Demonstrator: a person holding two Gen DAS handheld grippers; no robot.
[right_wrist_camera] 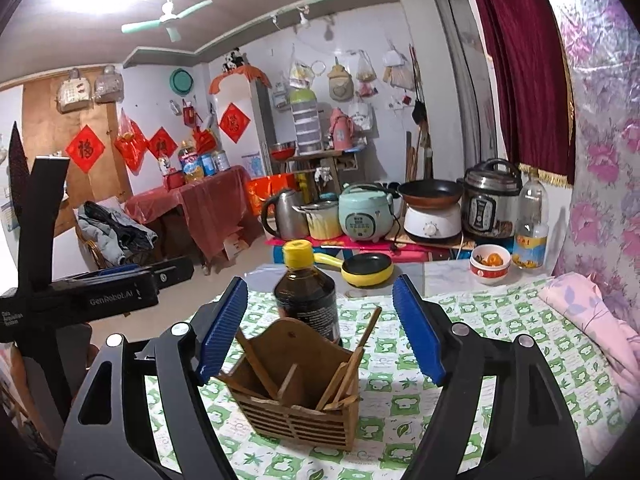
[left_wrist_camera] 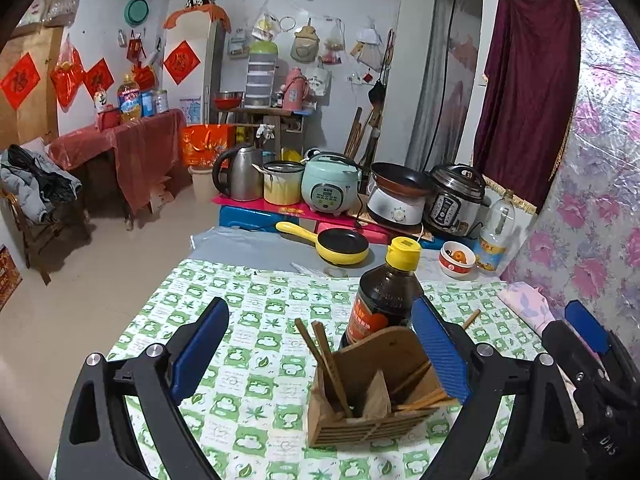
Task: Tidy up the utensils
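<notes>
A wooden utensil holder (left_wrist_camera: 368,396) (right_wrist_camera: 296,392) stands on the green-and-white checked tablecloth (left_wrist_camera: 248,320). Wooden chopsticks (left_wrist_camera: 324,356) (right_wrist_camera: 348,364) lean inside its two compartments. My left gripper (left_wrist_camera: 320,352) is open and empty, its blue pads either side of and above the holder. My right gripper (right_wrist_camera: 320,328) is open and empty, also straddling the holder from above. The right gripper also shows at the right edge of the left wrist view (left_wrist_camera: 588,332). The left gripper body shows at the left of the right wrist view (right_wrist_camera: 100,296).
A dark sauce bottle with a yellow cap (left_wrist_camera: 384,296) (right_wrist_camera: 306,296) stands just behind the holder. Farther back are a yellow frying pan (left_wrist_camera: 340,246), a red-and-white bowl (left_wrist_camera: 456,258), a clear bottle (left_wrist_camera: 496,232) and several cookers. Pink bedding (right_wrist_camera: 592,320) lies at right.
</notes>
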